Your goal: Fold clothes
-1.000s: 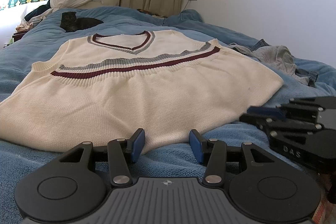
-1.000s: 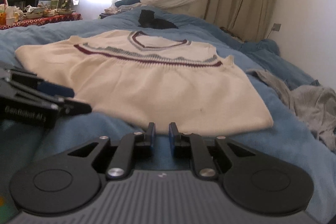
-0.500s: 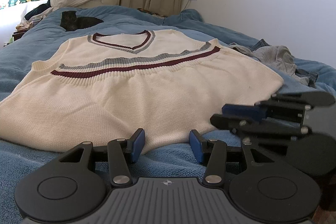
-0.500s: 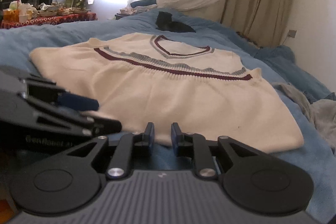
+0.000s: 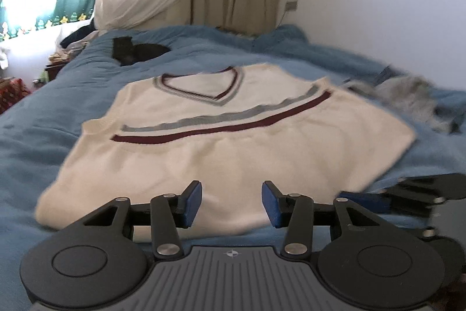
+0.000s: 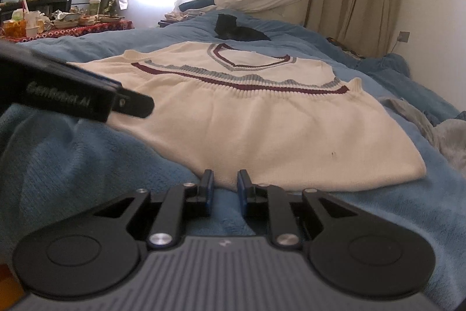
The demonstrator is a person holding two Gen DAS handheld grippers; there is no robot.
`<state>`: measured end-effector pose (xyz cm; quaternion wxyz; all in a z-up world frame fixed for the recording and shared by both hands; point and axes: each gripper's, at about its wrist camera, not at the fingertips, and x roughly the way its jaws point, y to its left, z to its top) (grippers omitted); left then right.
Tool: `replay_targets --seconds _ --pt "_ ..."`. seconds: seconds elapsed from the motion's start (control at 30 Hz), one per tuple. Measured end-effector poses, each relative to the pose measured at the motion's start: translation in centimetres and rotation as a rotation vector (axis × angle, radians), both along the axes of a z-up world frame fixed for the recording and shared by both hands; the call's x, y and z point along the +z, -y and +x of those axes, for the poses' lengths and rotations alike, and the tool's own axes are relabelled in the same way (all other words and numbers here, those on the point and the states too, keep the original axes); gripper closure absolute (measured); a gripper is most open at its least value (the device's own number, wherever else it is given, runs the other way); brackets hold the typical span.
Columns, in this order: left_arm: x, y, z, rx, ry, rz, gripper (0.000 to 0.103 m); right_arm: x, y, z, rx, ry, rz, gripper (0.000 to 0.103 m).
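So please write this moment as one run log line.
stage: before first grasp | cream knitted V-neck vest: flat on blue blanket | left gripper: open, empty | right gripper: narrow gap, empty

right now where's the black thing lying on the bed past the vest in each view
Left wrist view: the black thing lies upper left, on the blue bedcover beyond the vest's collar.
Right wrist view: the black thing lies upper centre, just past the collar of the vest.
Shared landmark: the maroon V-neck collar.

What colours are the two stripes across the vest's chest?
Grey above maroon, on the cream vest; clearest in the right wrist view.
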<state>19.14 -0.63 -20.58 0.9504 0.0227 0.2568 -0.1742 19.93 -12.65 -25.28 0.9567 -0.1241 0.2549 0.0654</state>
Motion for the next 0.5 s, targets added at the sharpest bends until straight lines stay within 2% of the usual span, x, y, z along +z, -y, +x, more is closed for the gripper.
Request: replay_targets --seconds 0.1,0.27,0.37,0.5 --pt "-1.0 -0.5 1.0 0.019 -0.080 0.052 0.058 0.1 0.0 -0.1 0.001 -0.001 0.003 0.084" --pt "-1.0 -1.2 -0.4 0.021 -0.094 0.098 0.057 0.0 0.0 -0.1 0.001 -0.001 0.005 0.084" --pt "-0.4 -1.7 -1.3 0.039 -0.095 0.095 0.058 0.1 0.1 -0.1 0.000 0.001 0.005 0.084" --pt "1.1 -1.9 -1.0 0.046 -0.053 0.085 0.059 0.1 0.2 -0.2 -0.006 0.004 0.011 0.084"
